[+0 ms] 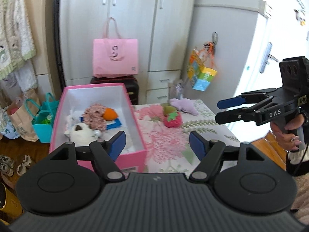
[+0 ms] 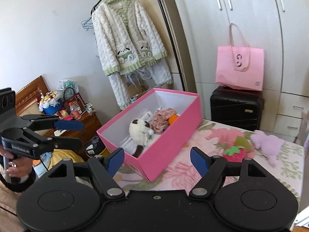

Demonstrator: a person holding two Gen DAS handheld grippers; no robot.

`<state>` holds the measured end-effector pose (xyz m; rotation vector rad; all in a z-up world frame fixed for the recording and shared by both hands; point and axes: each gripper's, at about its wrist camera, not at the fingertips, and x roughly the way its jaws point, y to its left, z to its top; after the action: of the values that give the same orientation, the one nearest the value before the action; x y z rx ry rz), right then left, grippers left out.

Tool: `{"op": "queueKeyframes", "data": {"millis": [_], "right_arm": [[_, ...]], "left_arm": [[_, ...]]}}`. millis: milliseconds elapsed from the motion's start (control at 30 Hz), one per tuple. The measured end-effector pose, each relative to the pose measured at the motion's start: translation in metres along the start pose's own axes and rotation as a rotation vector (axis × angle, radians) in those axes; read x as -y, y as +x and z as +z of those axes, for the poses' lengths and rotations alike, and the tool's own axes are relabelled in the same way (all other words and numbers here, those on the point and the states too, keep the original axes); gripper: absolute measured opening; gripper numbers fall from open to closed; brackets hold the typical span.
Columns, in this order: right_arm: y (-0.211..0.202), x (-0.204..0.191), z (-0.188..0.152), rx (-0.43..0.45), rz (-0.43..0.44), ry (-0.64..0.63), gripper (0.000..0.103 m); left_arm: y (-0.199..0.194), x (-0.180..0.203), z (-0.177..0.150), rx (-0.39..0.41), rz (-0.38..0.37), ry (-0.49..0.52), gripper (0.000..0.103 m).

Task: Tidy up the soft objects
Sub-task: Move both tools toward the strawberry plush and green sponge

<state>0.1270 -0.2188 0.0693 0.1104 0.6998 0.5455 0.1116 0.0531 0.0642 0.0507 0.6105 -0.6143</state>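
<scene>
- Pink cardboard box [image 1: 133,116] sits open-topped on the floral bedspread [image 1: 202,127], so you can drop soft things straight in; it already holds a cream plush [image 1: 81,133], a patterned cloth bundle [image 1: 94,114] and an orange soft toy [image 1: 109,113].
- Red strawberry plush [image 1: 172,119], the green piece [image 1: 167,109] touching it and the lilac plush [image 1: 184,105] lie out on the bedspread, just beside the box's right wall; I judge these are what remains to pack.
- Your left gripper [image 1: 157,144] is held clear with jaws apart and nothing between the pads; the strawberry lies at about 12 o'clock beyond it, the box at 10 o'clock.
- Your right gripper [image 2: 157,159] is likewise spread and empty; from it the strawberry [image 2: 236,152] sits at 1 o'clock, the lilac plush [image 2: 268,143] at 2 o'clock, the box [image 2: 170,141] at 11 o'clock.
</scene>
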Motion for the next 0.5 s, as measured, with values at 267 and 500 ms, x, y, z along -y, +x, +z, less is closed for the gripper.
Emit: {"op": "queueKeyframes", "data": {"millis": [267,500], "right_arm": [[-0.029,0.019,-0.019,0.041,-0.021,0.009,0.080],[-0.025,0.040,-0.026,0.043,-0.003,0.008,0.080]], "left_arm": [[0.023,0.038,0.000,-0.055,-0.059,0.067,0.072],[0.062,0.063,0.002,-0.102,-0.066,0.101,0.073]]}}
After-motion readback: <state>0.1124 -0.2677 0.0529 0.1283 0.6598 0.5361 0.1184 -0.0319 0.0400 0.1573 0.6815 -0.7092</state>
